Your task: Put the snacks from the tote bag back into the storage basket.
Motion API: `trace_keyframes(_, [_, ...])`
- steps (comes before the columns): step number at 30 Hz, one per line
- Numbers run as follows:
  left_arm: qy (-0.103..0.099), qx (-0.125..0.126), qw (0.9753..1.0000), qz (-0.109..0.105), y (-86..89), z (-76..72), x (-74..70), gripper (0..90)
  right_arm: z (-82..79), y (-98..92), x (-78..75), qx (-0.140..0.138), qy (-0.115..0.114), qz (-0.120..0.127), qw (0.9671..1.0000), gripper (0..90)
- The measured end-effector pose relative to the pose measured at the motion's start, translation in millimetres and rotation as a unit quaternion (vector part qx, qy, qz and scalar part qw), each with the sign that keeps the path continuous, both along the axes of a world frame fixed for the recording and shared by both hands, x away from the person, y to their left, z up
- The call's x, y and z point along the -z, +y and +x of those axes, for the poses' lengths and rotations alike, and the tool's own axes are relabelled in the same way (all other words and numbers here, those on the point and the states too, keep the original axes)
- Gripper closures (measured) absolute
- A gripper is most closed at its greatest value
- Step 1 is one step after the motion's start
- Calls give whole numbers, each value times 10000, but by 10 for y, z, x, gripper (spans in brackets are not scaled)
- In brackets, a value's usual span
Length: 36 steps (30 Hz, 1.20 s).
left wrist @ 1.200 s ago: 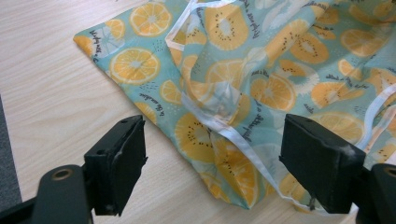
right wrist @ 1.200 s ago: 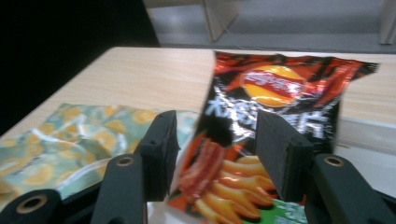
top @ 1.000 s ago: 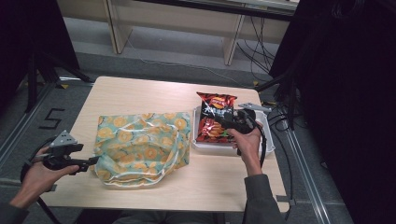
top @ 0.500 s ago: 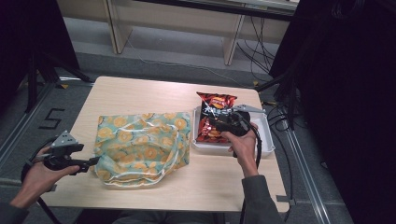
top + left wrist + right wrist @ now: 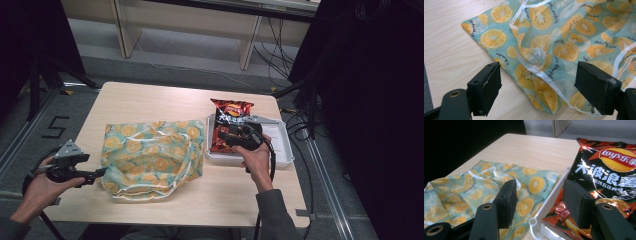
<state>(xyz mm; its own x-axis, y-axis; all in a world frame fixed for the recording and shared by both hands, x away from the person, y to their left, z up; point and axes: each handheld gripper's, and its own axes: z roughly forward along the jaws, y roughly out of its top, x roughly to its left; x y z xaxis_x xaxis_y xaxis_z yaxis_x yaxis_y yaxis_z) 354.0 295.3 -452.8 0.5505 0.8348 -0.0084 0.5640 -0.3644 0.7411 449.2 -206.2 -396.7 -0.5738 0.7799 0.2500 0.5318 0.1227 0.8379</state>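
Observation:
A teal cloth bag with an orange-slice print and white straps (image 5: 150, 157) lies crumpled on the wooden table (image 5: 150, 100). A red and black chip bag (image 5: 229, 120) rests in a white tray (image 5: 282, 152) to its right. My left gripper (image 5: 100, 174) hovers at the cloth bag's left corner, open, with the cloth bag (image 5: 554, 47) and a white strap just ahead of its jaws (image 5: 539, 75). My right gripper (image 5: 222, 136) is open over the tray's left rim (image 5: 549, 202), one jaw above the cloth bag (image 5: 474, 192), the other above the chip bag (image 5: 609, 170).
Bare wood stretches across the far half of the table and along its near edge (image 5: 210, 205). Grey floor, cables (image 5: 295, 125) and dark stands surround the table. A shelf unit's legs (image 5: 247, 45) stand beyond it.
My right gripper has slid left across the chip bag toward the tray's left rim. The left gripper and the cloth bag have stayed put.

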Motion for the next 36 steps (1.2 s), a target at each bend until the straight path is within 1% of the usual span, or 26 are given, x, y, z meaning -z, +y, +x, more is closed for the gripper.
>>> trace_keyframes(3, [-11,10,10000,13,3,0,0,202,-22,18,-1,-79,2,-66,9999,453])
trace_keyframes(4, [-31,-50,10000,-66,-9,-1,6,201,-22,16,-1,-123,-75,-131,9998,452])
trace_keyframes(5, [-24,-25,9999,-98,-8,-1,5,201,-57,42,-7,-69,9,-43,10000,452])
trace_keyframes(6, [16,40,10000,10,6,-3,-10,201,-47,40,6,-153,-131,-98,9997,448])
trace_keyframes(7, [-72,14,10000,-65,-3,-3,3,199,-62,52,8,-184,-86,-79,9998,447])
trace_keyframes(8, [-66,16,10000,-60,-4,-3,2,197,-96,71,2,-135,35,-44,9999,445])
trace_keyframes(9, [-58,16,9999,-81,-7,-2,4,195,-88,65,18,-206,-123,-128,9996,441])
trace_keyframes(11, [21,32,10000,-37,-8,-3,-4,191,-127,96,33,-173,-13,-53,9998,437])
trace_keyframes(12, [-32,21,10000,-65,-16,-3,8,188,-115,80,41,-233,-104,-160,9995,435])
trace_keyframes(13, [11,46,10000,-79,-17,-1,7,185,-133,88,50,-246,-87,-133,9996,431])
trace_keyframes(15, [-60,2,9999,-134,-35,-8,17,181,-165,112,66,-215,6,-95,9997,428])
trace_keyframes(16, [-55,50,9999,-88,-30,-8,11,179,-165,103,74,-256,-59,-163,9995,428])
trace_keyframes(19, [-42,74,9999,-65,-35,-11,11,173,-212,126,92,-248,34,-126,9996,427])
trace_keyframes(21, [29,115,9999,-24,-37,-13,3,173,-228,140,112,-277,-17,-138,9995,427])
trace_keyframes(22, [-53,87,9999,-50,-46,-17,12,172,-226,137,116,-323,-73,-175,9993,426])
trace_keyframes(23, [-64,69,9999,-99,-55,-17,14,172,-238,144,120,-357,-28,-198,9992,426])
trace_keyframes(26, [-47,113,9999,-37,-50,-18,7,173,-276,168,126,-354,47,-144,9993,424])
trace_keyframes(27, [-66,49,9999,-123,-67,-20,16,173,-277,172,132,-360,-27,-136,9993,423])
trace_keyframes(28, [-15,113,9999,-26,-57,-20,6,173,-290,182,134,-342,5,-109,9994,416])
trace_keyframes(29, [7,105,9999,-34,-64,-22,5,173,-285,180,150,-370,-88,-174,9991,406])
trace_keyframes(30, [-32,147,9999,21,-63,-23,9,173,-291,177,151,-401,-75,-192,9990,406])
trace_keyframes(31, [-58,140,9999,-9,-70,-23,17,176,-322,203,158,-326,28,-83,9994,404])
trace_keyframes(32, [-40,141,9999,5,-72,-25,16,177,-321,188,157,-367,0,-197,9991,402])
trace_keyframes(33, [3,174,9998,23,-71,-24,11,177,-307,189,177,-434,-100,-168,9989,400])
trace_keyframes(34, [21,174,9998,13,-77,-24,8,177,-333,207,179,-361,-34,-89,9993,398])
trace_keyframes(36, [-12,184,9998,62,-76,-28,4,177,-348,200,178,-424,-15,-153,9990,395])
